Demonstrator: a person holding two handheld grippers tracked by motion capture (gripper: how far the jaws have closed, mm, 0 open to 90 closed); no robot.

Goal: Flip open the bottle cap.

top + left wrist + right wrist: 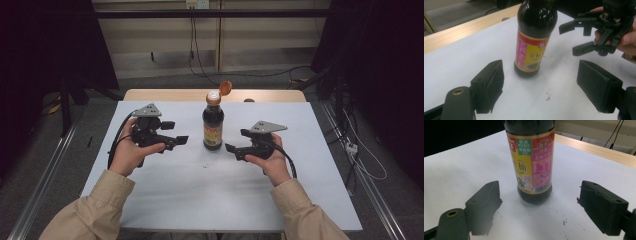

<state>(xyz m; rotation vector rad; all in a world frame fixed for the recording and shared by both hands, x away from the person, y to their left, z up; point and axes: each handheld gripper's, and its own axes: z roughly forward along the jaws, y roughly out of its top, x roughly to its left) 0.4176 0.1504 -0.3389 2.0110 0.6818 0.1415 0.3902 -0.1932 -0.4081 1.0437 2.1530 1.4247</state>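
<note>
A dark soy sauce bottle [213, 127] with a yellow and pink label stands upright in the middle of the white table [200, 200]. Its orange flip cap [225, 88] is hinged open. My left gripper [175, 132] hovers just left of the bottle, jaws open and aimed at it. In the left gripper view the bottle [534, 42] stands beyond my left gripper [540, 66], untouched. My right gripper [236, 141] sits just right of the bottle, also open. In the right gripper view the bottle [532, 162] is ahead of my right gripper [539, 187], with gaps on both sides.
A wooden strip [170, 95] runs along the table's far edge. A few dark specks [205, 165] lie on the white surface in front of the bottle. Cables trail over the floor [370, 170] to the right.
</note>
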